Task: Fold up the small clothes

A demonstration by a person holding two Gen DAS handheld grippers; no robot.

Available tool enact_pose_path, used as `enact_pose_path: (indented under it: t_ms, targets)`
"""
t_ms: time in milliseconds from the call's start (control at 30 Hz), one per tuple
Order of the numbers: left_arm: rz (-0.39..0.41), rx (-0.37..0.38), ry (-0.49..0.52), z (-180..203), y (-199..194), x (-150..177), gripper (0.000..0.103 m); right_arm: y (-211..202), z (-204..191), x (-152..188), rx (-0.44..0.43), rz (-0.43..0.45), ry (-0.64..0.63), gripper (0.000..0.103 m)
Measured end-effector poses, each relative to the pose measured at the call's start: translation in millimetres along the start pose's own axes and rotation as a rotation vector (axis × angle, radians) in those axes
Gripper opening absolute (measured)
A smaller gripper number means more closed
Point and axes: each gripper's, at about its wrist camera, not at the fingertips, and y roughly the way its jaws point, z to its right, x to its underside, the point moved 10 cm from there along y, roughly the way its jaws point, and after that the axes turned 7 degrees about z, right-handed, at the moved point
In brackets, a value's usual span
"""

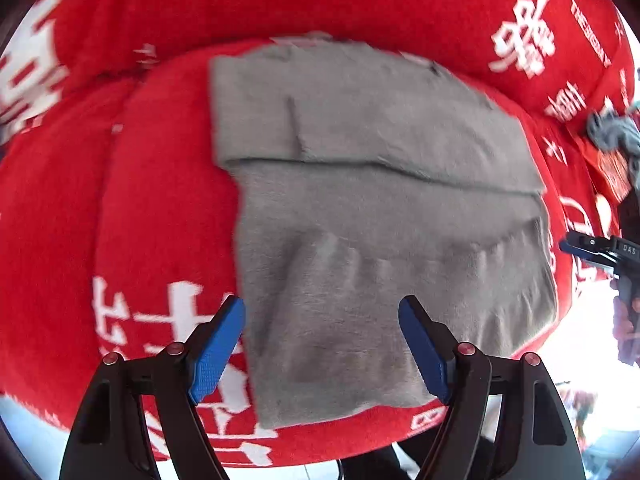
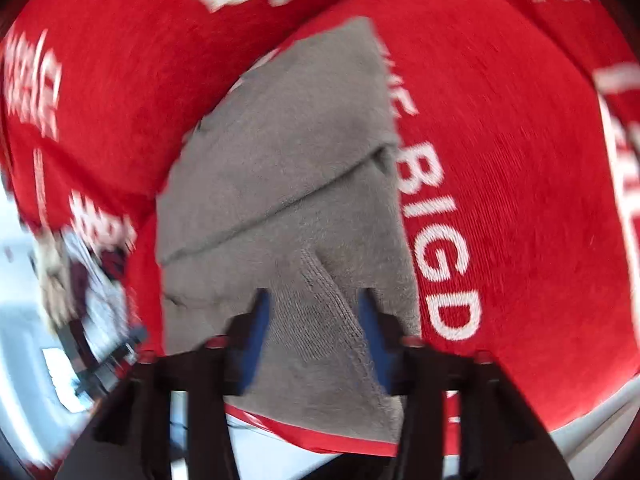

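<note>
A grey fleece garment (image 1: 380,208) lies flat on a red cloth with white lettering (image 1: 160,184); its top part is folded down, leaving a fold edge across the middle. My left gripper (image 1: 322,312) is open, its blue pads (image 1: 218,348) either side of the garment's near left corner, just above it. My right gripper (image 2: 314,304) is open over the garment's (image 2: 288,168) near edge; a raised ridge of fabric lies between its blue pads (image 2: 370,320). The right wrist view is motion-blurred. The right gripper also shows at the right edge of the left wrist view (image 1: 592,248).
The red cloth (image 2: 500,140) covers the whole work surface and bunches into a ridge behind the garment. A crumpled blue-grey piece of clothing (image 1: 616,132) lies at the far right. The table's near edge and a pale floor (image 1: 576,340) show below.
</note>
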Motion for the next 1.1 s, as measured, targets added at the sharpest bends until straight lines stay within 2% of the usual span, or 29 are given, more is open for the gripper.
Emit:
enact_pose_path:
  t_ms: [167,367,433,500,533,567,600,633,733,933,1100]
  targets:
    - [-0.079,0.022,0.017,12.0,29.4,-2.2,0.079,19.0,-11.0,7.4,0.104,-0.063,-0.199,0.053]
    - [-0.093,0.053,0.055,20.4,44.2,-0.3,0.079,41.5,-12.5,13.2,0.164,-0.102,-0.306,0.053]
    - [-0.092,0.072,0.066,22.8,46.4,-1.9,0.079,43.9,-12.3,13.5,0.199,-0.091,-0.351,0.053]
    - [-0.088,0.091,0.08,25.4,48.9,-3.9,0.056,45.9,-15.4,14.2,0.241,-0.084,-0.396,0.053]
    - [-0.097,0.077,0.105,24.7,50.7,-3.3,0.031,46.8,-16.5,14.8,0.27,-0.082,-0.421,0.048]
    - [-0.102,0.051,0.14,23.1,51.9,-1.8,0.008,47.2,-19.3,15.5,0.296,-0.078,-0.45,0.028]
    - [-0.098,0.056,0.161,23.7,50.3,-1.6,0.007,47.0,-23.0,17.5,0.315,-0.074,-0.474,0.014]
    - [-0.086,0.065,0.165,24.2,46.5,-2.1,0.007,45.6,-26.9,19.7,0.34,-0.068,-0.495,0.007]
    - [-0.029,0.079,0.162,25.0,22.6,-6.5,0.007,31.8,-39.4,22.1,0.394,-0.016,-0.545,0.007]
    - [0.113,0.101,0.122,27.9,-48.4,-29.2,0.007,-32.3,-66.7,12.0,0.476,0.146,-0.551,0.007]
    - [0.234,0.1,0.126,29.4,-102.5,-66.9,0.007,-75.0,-117.9,-24.8,0.494,0.296,-0.61,0.006]
